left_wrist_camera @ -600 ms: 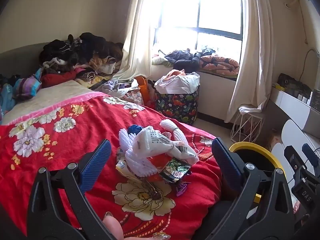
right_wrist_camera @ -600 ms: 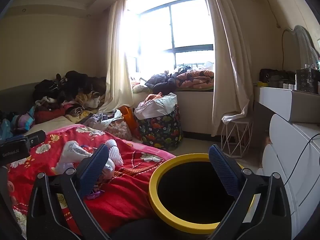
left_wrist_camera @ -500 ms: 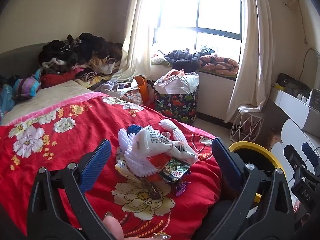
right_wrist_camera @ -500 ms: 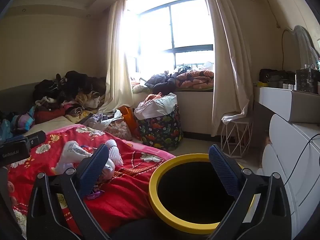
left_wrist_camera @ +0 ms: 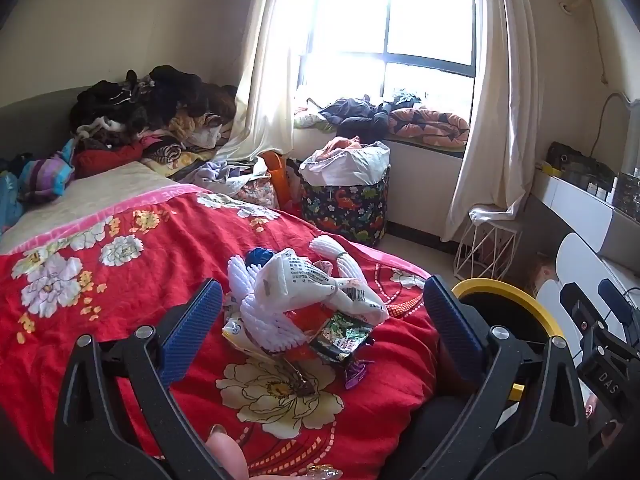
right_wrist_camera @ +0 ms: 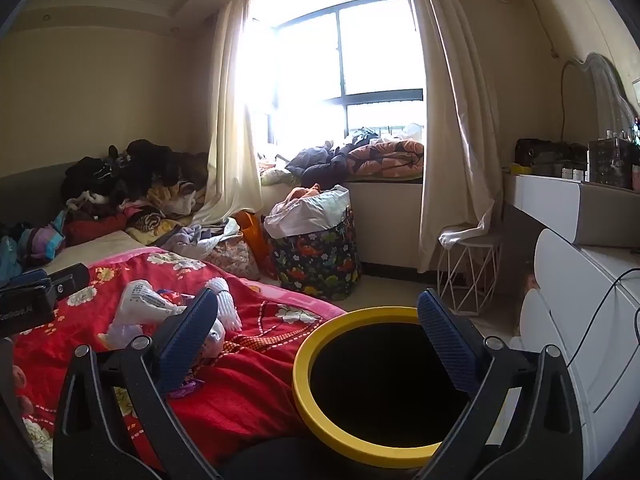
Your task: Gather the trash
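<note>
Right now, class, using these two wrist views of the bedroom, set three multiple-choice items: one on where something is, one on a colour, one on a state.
1. Where does the pile of trash lie?
A. on the red floral blanket
B. on the window sill
C. inside the bin

2. What colour is the rim of the bin?
A. blue
B. yellow
C. white

3. How do the jaws of the left gripper stand?
A. shut on a wrapper
B. shut on nothing
C. wide open, holding nothing

Answers:
1. A: the white foam netting and wrappers rest on the blanket on the bed.
2. B: a yellow ring edges the dark opening beside the bed.
3. C: both blue pads stand far apart, with the trash lying beyond them.
</note>
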Demonstrator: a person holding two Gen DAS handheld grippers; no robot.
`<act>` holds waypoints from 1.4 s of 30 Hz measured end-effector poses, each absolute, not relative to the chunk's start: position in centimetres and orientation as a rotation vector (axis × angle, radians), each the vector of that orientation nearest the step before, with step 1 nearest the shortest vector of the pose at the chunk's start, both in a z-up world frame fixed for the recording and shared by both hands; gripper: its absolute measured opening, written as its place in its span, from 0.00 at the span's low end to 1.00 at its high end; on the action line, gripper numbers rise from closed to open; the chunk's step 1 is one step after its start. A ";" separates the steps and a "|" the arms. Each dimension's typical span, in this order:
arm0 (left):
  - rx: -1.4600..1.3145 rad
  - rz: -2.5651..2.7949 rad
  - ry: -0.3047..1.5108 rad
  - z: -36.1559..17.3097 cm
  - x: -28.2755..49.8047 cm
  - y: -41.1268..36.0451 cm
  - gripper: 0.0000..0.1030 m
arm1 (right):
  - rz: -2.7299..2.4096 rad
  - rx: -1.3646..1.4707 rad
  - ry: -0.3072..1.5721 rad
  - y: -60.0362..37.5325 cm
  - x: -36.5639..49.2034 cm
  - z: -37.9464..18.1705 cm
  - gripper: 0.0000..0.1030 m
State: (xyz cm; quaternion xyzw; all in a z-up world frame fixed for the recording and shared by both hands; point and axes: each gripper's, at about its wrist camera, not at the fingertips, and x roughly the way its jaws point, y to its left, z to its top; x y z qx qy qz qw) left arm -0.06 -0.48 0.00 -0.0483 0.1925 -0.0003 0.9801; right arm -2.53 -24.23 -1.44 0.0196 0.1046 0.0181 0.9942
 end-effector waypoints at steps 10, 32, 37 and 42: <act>-0.100 -0.005 0.389 -0.1 -0.1 -0.5 0.90 | 0.037 0.033 0.211 -24.1 -2.4 -1.7 0.94; -0.103 -0.007 0.389 0.0 -0.1 -0.2 0.90 | 0.033 0.033 0.210 -24.2 -2.5 -1.5 0.94; -0.102 -0.008 0.389 0.0 -0.1 -0.2 0.90 | 0.035 0.030 0.209 -24.3 -2.5 -1.5 0.94; -0.102 -0.008 0.388 0.0 -0.1 -0.2 0.90 | 0.034 0.032 0.209 -24.2 -2.5 -1.5 0.94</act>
